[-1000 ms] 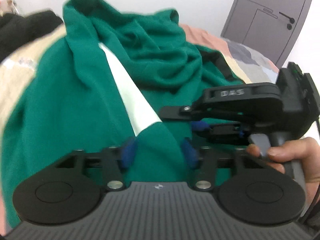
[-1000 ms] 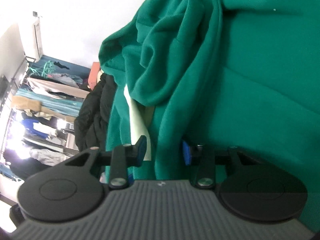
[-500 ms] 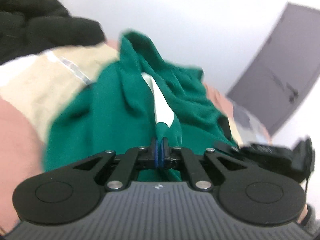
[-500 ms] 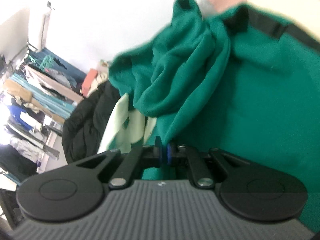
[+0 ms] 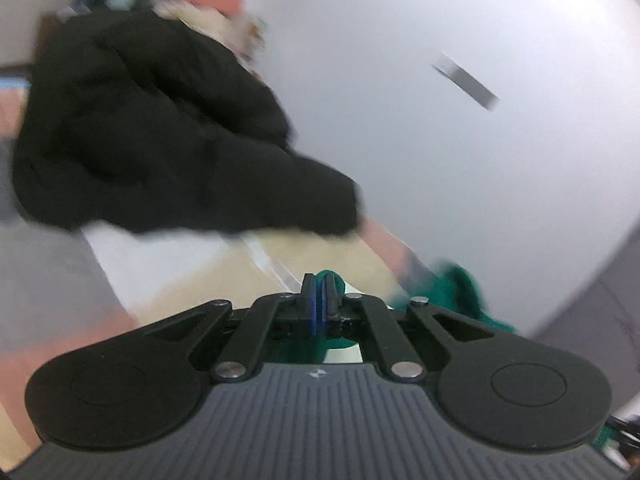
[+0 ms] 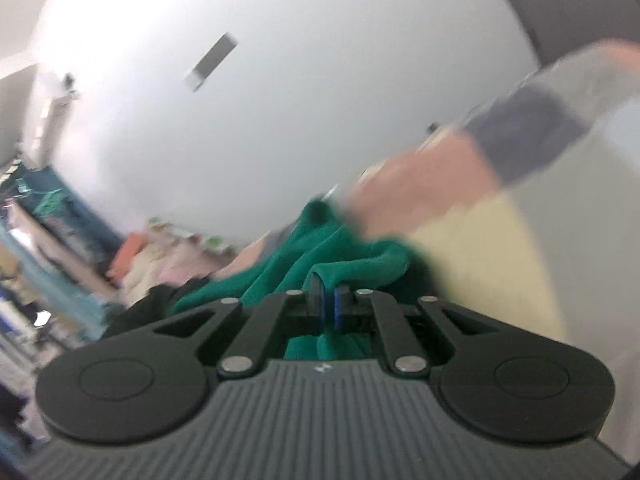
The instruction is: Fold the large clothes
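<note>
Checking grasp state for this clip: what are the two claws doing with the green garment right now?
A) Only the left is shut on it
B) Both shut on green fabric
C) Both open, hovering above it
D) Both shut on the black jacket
B: the left claw and the right claw each have their blue pads pinched together on the green garment.

No words, numbers or brand names can be read in either view; both are smeared by motion blur; the only mark is a small pale emblem moulded at the front edge of each ribbed grey gripper body, on the left gripper and on the right gripper, too small to make out.
</note>
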Available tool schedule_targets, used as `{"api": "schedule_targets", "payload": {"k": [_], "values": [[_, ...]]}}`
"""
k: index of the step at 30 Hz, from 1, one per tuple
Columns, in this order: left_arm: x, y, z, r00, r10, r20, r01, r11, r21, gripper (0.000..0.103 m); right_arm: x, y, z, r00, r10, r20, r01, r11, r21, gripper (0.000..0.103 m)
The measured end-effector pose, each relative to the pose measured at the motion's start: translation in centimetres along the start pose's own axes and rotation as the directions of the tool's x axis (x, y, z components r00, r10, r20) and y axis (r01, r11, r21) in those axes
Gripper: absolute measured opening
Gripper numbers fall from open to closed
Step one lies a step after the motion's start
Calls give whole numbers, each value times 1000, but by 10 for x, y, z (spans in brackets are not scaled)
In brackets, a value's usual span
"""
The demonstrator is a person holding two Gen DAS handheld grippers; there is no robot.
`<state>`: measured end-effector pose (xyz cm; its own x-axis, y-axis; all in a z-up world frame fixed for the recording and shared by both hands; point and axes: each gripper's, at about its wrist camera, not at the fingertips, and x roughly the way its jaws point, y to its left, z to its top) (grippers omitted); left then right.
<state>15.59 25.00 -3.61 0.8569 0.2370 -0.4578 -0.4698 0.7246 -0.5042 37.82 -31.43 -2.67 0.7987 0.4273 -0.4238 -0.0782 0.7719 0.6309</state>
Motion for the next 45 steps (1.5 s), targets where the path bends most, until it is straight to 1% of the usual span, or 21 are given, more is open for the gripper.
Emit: {"api": "schedule_targets", "payload": {"k": [2,4,6,8,11,13,16,20,22,23,24,25,27,28,32,34,36,39,41,43,45], "values": [[21,9,12,996,83,22,-83,997,10,3,11,-12,27,997,-69,31,69,998,-14,7],[48,14,18,985,170,27,-171,984,40,3,24,-28,46,991,-120,59,121,993,-9,7],[74,18,17,967,252,35,-254,962,95,3,44,-42,63,977,-197,86,202,978,-58,7],[101,28,18,948,316,26,-317,942,114,3,66,-66,72,962,-258,89,263,964,-46,7],[135,40,12,926,377,5,-374,917,141,3,95,-93,71,939,-335,81,341,937,-77,7],[152,48,5,911,411,-14,-403,900,169,3,110,-107,62,929,-359,87,366,926,-87,7],[165,55,0,910,414,-34,-401,897,184,3,116,-133,53,929,-361,84,367,928,-69,7],[161,49,4,916,400,-38,-386,901,198,4,111,-144,43,938,-331,100,337,940,-52,9],[157,39,6,909,416,-27,-400,889,221,21,104,-140,42,941,-324,94,329,944,-40,11],[152,34,6,908,418,-26,-403,888,223,47,99,-137,42,942,-323,87,327,944,-42,14],[149,31,9,910,413,-16,-400,890,219,60,94,-132,43,943,-322,87,327,944,-49,21],[139,26,9,922,386,-2,-377,902,212,60,86,-125,43,940,-325,103,331,942,-54,28],[120,8,6,946,325,-11,-316,926,204,60,65,-114,42,944,-286,164,296,954,-41,64],[113,2,6,954,300,-15,-291,934,210,60,56,-106,42,948,-257,187,269,962,-39,67],[70,-34,-9,985,170,-31,-156,953,259,64,40,-69,41,966,-177,187,191,979,-63,68],[50,-53,-24,993,110,-41,-94,951,295,66,39,-51,34,976,-145,163,161,983,-88,70],[33,-66,-37,996,53,-69,-29,951,307,66,44,-36,20,980,-150,131,164,981,-105,74],[16,-83,-63,992,-18,-125,57,948,314,66,64,-22,-4,982,-178,60,185,973,-139,74],[14,-86,-80,986,-30,-162,82,941,329,66,79,-15,-18,980,-195,34,198,965,-169,74],[16,-88,-99,975,-41,-218,112,939,324,66,93,-10,-28,967,-252,35,254,947,-196,74],[22,-90,-111,965,-47,-256,131,938,322,66,107,-7,-36,943,-332,26,330,922,-203,74]]}}
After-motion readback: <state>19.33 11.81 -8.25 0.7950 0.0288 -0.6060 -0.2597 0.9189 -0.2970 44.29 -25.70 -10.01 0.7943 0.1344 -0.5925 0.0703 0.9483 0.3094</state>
